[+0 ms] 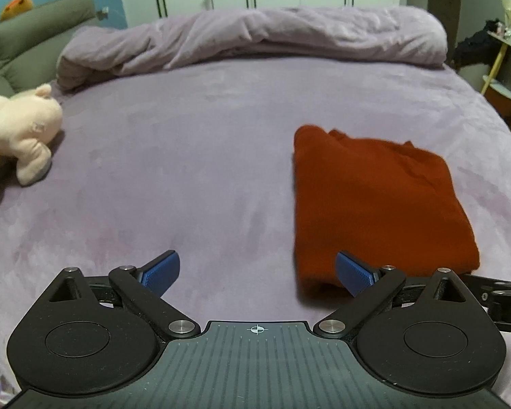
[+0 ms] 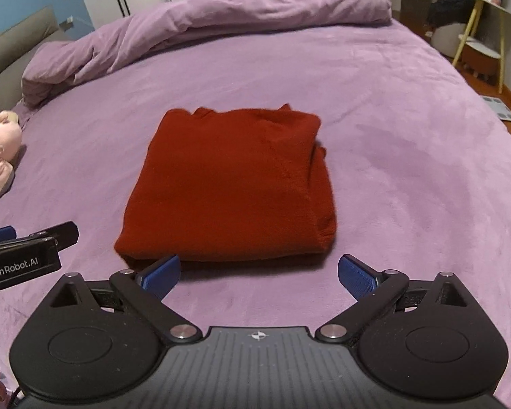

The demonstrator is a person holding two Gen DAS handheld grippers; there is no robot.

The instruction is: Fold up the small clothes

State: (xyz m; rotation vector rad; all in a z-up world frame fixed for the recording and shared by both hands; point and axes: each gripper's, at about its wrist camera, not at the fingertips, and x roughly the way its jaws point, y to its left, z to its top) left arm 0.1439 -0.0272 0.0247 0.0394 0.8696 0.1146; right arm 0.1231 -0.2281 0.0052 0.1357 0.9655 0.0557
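Note:
A red garment (image 2: pixel 231 187) lies folded into a compact rectangle on the purple bed sheet (image 2: pixel 408 156). In the left wrist view the red garment (image 1: pixel 378 201) is to the right of centre. My left gripper (image 1: pixel 257 271) is open and empty, with its right pad (image 1: pixel 354 272) in front of the garment's near left corner. My right gripper (image 2: pixel 259 274) is open and empty, just short of the garment's near edge. The left gripper also shows at the left edge of the right wrist view (image 2: pixel 27 238).
A pink plush toy (image 1: pixel 17 133) lies at the left of the bed. A rolled purple duvet (image 1: pixel 255 37) runs along the far side. A grey headboard (image 1: pixel 34 34) stands at the left. A yellow-legged side table (image 2: pixel 483 24) stands off the bed's right.

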